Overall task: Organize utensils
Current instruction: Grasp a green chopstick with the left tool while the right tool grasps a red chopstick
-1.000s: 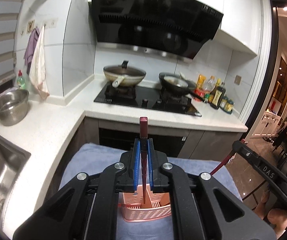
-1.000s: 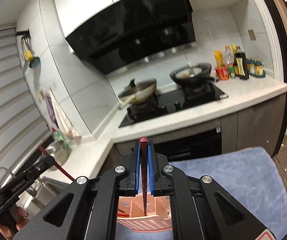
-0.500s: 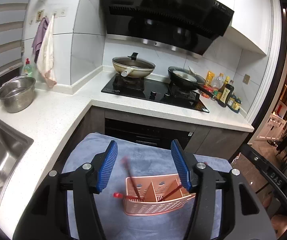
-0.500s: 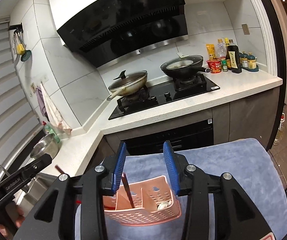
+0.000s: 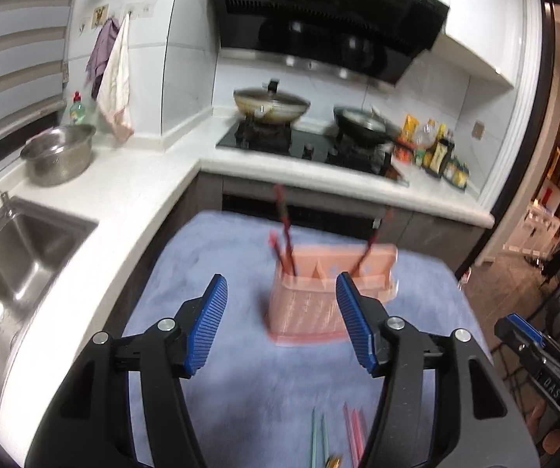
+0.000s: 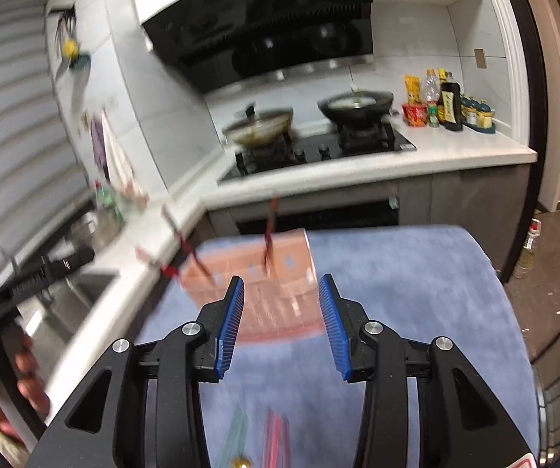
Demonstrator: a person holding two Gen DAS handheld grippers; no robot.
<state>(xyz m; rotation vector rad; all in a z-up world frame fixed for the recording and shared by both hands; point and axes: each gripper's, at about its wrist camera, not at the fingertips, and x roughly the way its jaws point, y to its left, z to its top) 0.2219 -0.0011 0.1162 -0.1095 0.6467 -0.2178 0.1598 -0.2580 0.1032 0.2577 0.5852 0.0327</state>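
- Blue towel (image 5: 240, 401) spread over the table, filling the lower centre of both views; judged to be there as a soft, non-slip work mat.
- Pink utensil caddy (image 5: 330, 296) standing upright on the towel at mid-frame in the left-wrist view, just beyond the fingertips; perforated walls and inner dividers, so utensils can presumably be sorted by compartment. Blurred in both views.
- Left gripper (image 5: 281, 319) low in frame, blue pads standing well apart with nothing between them; jaws opened in the last moments, no longer clamped on the chopstick. Aimed down at the towel.
- Right gripper (image 6: 281, 323) likewise spread, nothing between the pads, caddy visible through the gap beyond; jaws just opened, rather narrower than the left.
- Dark red chopsticks (image 5: 285, 230) standing tilted in the caddy: two in the left compartment, one (image 5: 373, 241) leaning out of a compartment further right. Leaning because the caddy walls alone support them.
- Remaining utensils at bottom centre, flat on the towel near the gripper bodies: green pair (image 5: 319, 436), pink pair (image 5: 354, 433), a small gold piece (image 5: 334, 462) at the edge, identity not clear. Judged next in line for pickup; open jaws and downward aim suit that.
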